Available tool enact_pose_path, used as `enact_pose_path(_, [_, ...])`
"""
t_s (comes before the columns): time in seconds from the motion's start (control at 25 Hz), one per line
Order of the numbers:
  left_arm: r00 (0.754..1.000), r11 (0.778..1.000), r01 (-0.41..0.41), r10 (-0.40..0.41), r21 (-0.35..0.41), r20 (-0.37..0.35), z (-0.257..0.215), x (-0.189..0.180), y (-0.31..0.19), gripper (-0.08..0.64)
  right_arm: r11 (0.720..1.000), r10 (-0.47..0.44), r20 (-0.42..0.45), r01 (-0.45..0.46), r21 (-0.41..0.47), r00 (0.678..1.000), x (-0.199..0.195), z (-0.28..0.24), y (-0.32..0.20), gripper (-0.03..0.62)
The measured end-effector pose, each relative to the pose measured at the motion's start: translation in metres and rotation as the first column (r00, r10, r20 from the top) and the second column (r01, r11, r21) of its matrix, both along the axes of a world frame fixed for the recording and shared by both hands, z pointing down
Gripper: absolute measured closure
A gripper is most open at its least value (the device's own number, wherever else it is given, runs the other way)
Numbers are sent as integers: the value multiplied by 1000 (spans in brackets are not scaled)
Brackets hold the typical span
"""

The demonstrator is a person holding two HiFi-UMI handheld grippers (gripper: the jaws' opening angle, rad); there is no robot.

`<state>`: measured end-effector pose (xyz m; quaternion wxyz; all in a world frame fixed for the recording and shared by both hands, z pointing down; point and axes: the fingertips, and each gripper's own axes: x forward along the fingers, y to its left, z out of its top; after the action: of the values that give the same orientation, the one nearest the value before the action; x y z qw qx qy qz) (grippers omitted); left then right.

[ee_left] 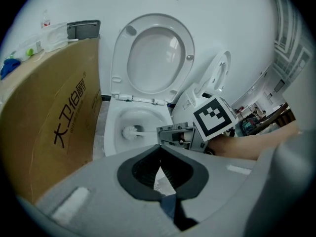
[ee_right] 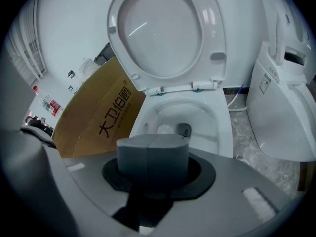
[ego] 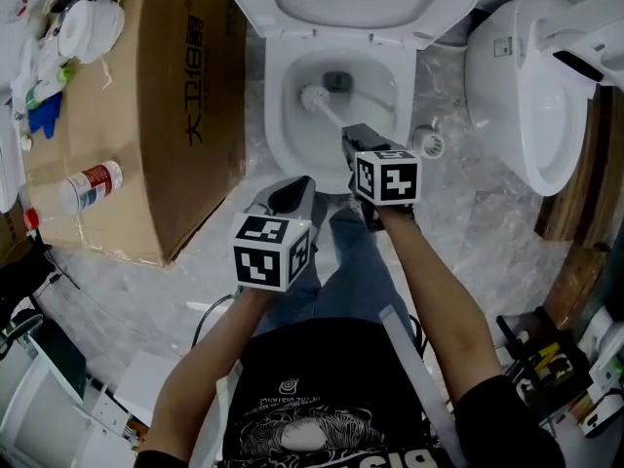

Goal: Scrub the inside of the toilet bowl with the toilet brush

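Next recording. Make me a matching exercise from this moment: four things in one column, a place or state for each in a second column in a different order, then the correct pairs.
Things
1. toilet brush
2. toilet seat
3. cardboard box
4. left tool

Places and states
a. stands left of the toilet bowl in the head view
b. shut, holding nothing
c. head down inside the toilet bowl, handle held in the shut right tool
d. raised

Pairs: 1-c, 2-d, 3-a, 4-b
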<state>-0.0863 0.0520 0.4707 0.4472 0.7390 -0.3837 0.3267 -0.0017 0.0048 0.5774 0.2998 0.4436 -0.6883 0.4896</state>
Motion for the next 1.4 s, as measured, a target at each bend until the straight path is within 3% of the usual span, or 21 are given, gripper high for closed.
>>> enact_pose_path(0.6, [1000,1000,-24,24,-8,-1,5,-5,-10,566,994,106,-59,-103,45,993,38,0,-38,442])
enact_pose_path(1.04, [998,998,-59,59,2,-2,4,14,0,566,989,148,-85,-146,32,985,72,-2,-7,442])
enact_pose_path(1.4, [999,999,-47,47,-9,-4,7,23,17,566,992,123,-88,-125,-12,989,78,2,46,442])
